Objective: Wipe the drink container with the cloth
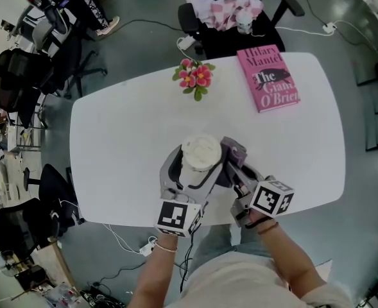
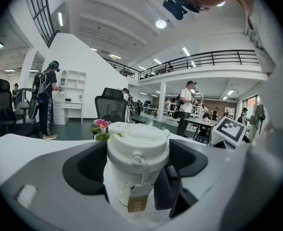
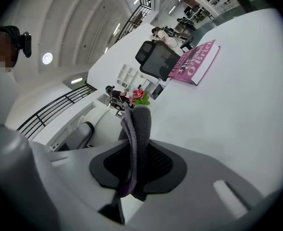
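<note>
The drink container (image 1: 200, 151), a cream cup with a white lid and a hanging tag, is near the table's front edge. My left gripper (image 1: 196, 172) is shut on it, one black pad on each side of the cup (image 2: 136, 162). My right gripper (image 1: 234, 163) is shut on a grey and purple cloth (image 1: 235, 149). It holds the cloth upright (image 3: 137, 138) against the cup's right side. From the left gripper view the cloth (image 2: 163, 189) shows as a dark fold between the cup and the right pad.
A pink book (image 1: 267, 79) lies at the table's back right. A small bunch of pink flowers (image 1: 194, 77) stands at the back middle. Behind the white table (image 1: 111, 146) is a black office chair (image 1: 240, 27) with a checked cloth on it.
</note>
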The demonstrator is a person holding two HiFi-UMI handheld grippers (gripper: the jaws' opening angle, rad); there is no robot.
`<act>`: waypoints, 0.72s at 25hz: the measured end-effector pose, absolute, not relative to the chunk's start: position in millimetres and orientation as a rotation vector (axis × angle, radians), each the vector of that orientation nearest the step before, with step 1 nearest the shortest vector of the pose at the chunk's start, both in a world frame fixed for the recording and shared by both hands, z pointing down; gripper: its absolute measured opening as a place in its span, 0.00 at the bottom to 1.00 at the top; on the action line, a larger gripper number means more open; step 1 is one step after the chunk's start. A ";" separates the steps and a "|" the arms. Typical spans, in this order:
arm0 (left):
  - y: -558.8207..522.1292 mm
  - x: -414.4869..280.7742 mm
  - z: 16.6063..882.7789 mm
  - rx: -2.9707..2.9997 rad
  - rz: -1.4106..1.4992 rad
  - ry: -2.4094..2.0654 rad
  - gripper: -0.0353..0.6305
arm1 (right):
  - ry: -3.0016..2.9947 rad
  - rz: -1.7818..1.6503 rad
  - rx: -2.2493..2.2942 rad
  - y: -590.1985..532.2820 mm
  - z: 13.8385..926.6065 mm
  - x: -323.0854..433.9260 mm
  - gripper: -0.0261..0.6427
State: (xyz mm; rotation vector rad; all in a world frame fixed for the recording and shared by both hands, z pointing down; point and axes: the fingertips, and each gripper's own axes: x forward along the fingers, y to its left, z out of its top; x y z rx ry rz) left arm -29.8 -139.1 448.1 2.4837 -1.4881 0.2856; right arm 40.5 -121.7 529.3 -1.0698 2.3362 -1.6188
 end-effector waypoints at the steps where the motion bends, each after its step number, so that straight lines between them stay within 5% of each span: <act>1: -139.2 -29.9 448.0 2.484 0.284 -1.489 0.66 | 2.333 -1.628 -1.075 -121.9 531.4 40.4 0.14; 18: -137.3 -30.1 447.2 2.488 0.282 -1.486 0.66 | 2.464 -1.716 -1.333 -118.0 569.9 44.4 0.14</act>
